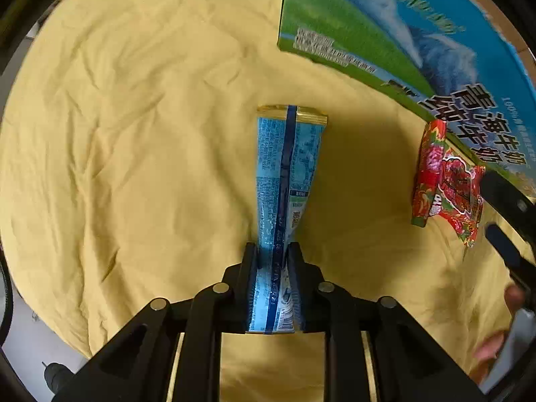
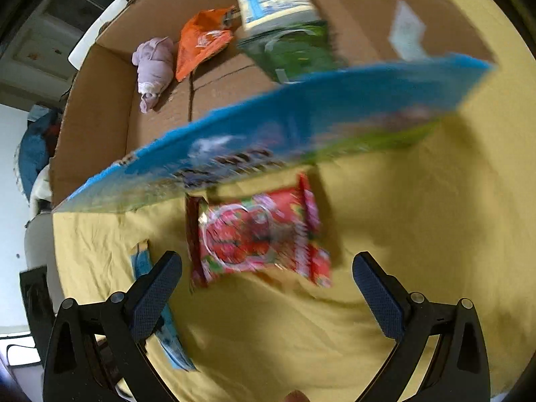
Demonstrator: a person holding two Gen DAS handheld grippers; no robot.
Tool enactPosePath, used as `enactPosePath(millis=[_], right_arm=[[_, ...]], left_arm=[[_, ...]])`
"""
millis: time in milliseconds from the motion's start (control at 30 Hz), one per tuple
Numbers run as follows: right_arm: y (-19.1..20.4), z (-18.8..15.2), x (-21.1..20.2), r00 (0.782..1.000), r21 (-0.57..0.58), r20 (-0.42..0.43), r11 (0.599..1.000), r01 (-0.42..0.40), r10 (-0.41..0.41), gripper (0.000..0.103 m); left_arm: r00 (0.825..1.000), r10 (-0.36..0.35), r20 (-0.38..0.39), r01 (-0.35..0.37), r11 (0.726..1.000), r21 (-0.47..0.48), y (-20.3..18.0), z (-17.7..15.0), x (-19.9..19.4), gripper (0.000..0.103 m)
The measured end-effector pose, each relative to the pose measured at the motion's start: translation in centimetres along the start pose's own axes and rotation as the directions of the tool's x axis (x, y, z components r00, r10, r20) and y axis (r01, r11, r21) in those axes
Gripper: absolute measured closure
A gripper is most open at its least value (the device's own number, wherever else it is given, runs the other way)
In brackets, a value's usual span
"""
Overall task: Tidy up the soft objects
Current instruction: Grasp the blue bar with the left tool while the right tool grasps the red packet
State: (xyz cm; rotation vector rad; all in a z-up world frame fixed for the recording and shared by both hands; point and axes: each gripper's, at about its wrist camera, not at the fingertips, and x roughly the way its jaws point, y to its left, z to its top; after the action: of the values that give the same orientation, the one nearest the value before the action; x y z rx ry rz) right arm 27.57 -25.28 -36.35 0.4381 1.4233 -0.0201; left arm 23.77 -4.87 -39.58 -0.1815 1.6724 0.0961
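Clamping the blue packet (image 1: 286,181) in my left gripper (image 1: 273,251) above the yellow sheet (image 1: 134,134), I am hovering my right gripper (image 2: 268,264), spread wide, near the red packet (image 2: 258,234) beside the box (image 2: 100,67), risking a slippery wrapper sliding out.

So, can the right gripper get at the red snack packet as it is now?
Probably yes. The right gripper has its jaws wide open, and the red snack packet lies flat on the yellow cloth just ahead, beside the cardboard box, with nothing between.
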Motion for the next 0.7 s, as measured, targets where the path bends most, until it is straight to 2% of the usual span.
enactPosePath(millis=[100,133,167,233,400,433,500,567,700], right_arm=[[2.3,0.6,2.1,0.997,-0.061,-0.014,0.995,0.077,-0.078,0.000],[2.8,0.6,2.6,0.994,-0.078,-0.016,0.991,0.107,-0.108,0.000],[3.2,0.6,3.2,0.991,-0.094,-0.028,0.987,0.128,-0.131,0.000],[3.4,0.8,4.2,0.988,-0.098,-0.049,0.985,0.141,-0.146,0.000],[4.0,1.3,5.3,0.989,-0.080,-0.046,0.988,0.133,-0.137,0.000],[3.8,1.2,5.2,0.989,-0.087,-0.048,0.987,0.133,-0.138,0.002],[3.7,0.8,5.0,0.992,-0.103,-0.055,0.989,0.106,-0.112,0.015],[3.6,0.3,4.5,0.989,-0.125,-0.056,0.984,0.129,-0.137,0.018],[1.0,-1.2,3.7,0.991,-0.067,-0.093,0.993,0.093,-0.099,0.021]], left_arm=[[0.999,-0.035,-0.017,0.035,0.999,-0.014,0.6,0.6,0.7,0.079],[0.999,-0.034,-0.020,0.034,0.999,-0.015,0.9,1.2,0.9,0.073],[0.999,-0.038,-0.023,0.038,0.999,-0.016,1.0,1.5,1.1,0.073],[0.999,-0.046,-0.029,0.046,0.999,-0.014,0.1,2.8,1.9,0.069],[1.000,-0.004,-0.007,0.004,1.000,0.030,-0.4,2.8,1.4,0.069],[1.000,0.004,-0.002,-0.003,0.999,0.039,-0.9,2.6,1.3,0.069],[1.000,0.015,0.007,-0.015,0.999,0.045,-2.7,3.2,1.2,0.071],[1.000,0.027,0.015,-0.028,0.997,0.067,-4.2,3.4,1.3,0.071],[0.999,0.033,0.026,-0.035,0.995,0.098,-4.7,1.2,0.9,0.077]])
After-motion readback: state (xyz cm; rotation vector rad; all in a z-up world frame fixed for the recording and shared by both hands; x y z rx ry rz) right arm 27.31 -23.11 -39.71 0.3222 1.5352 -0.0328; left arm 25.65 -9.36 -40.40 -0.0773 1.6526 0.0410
